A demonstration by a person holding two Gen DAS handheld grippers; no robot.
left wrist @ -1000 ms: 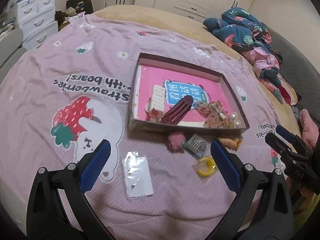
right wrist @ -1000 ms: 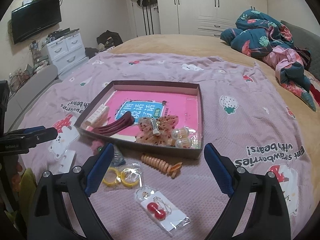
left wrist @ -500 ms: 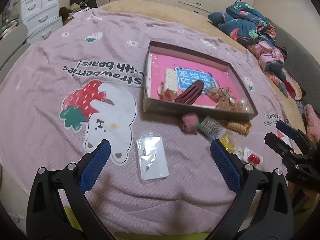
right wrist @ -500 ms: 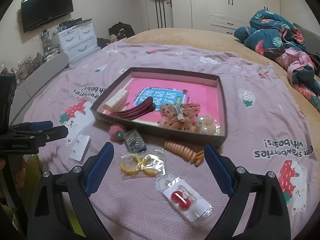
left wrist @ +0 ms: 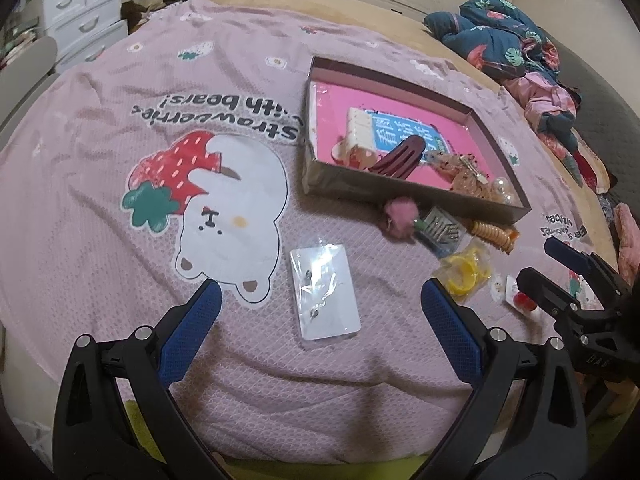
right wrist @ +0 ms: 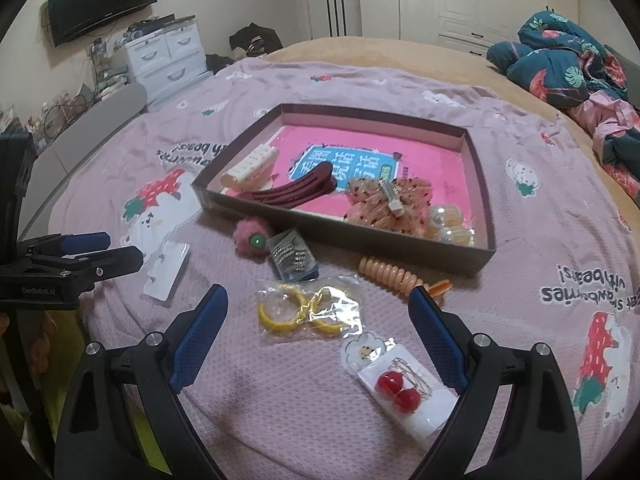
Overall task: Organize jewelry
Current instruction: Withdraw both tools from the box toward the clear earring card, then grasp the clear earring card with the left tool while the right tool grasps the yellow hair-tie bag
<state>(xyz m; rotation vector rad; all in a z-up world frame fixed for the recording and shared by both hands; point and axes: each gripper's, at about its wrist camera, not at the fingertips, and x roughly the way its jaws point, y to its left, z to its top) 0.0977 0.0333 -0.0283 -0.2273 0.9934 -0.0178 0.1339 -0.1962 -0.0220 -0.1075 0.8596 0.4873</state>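
Observation:
A shallow brown box (left wrist: 404,192) (right wrist: 478,184) with a pink floor lies on the bed and holds hair clips and beads. In front of it lie a pink pompom (right wrist: 250,238), a packet of hairpins (right wrist: 294,260), an orange spiral tie (right wrist: 394,274), bagged yellow hoops (right wrist: 308,310), a card of red cherry earrings (right wrist: 400,390) and a clear earring packet (left wrist: 324,292) (right wrist: 166,274). My left gripper (left wrist: 318,312) is open just before the clear packet. My right gripper (right wrist: 318,320) is open over the yellow hoops.
The pink bedspread (left wrist: 120,120) with a strawberry bear print covers the bed. Crumpled clothes (right wrist: 568,64) lie at the far right. White drawers (right wrist: 164,56) stand beyond the bed's left side. The bed's front edge is close below both grippers.
Both grippers have pulled back and shifted left; the clear packet now sits between the left fingers. Both stayed open and nothing on the bed has moved.

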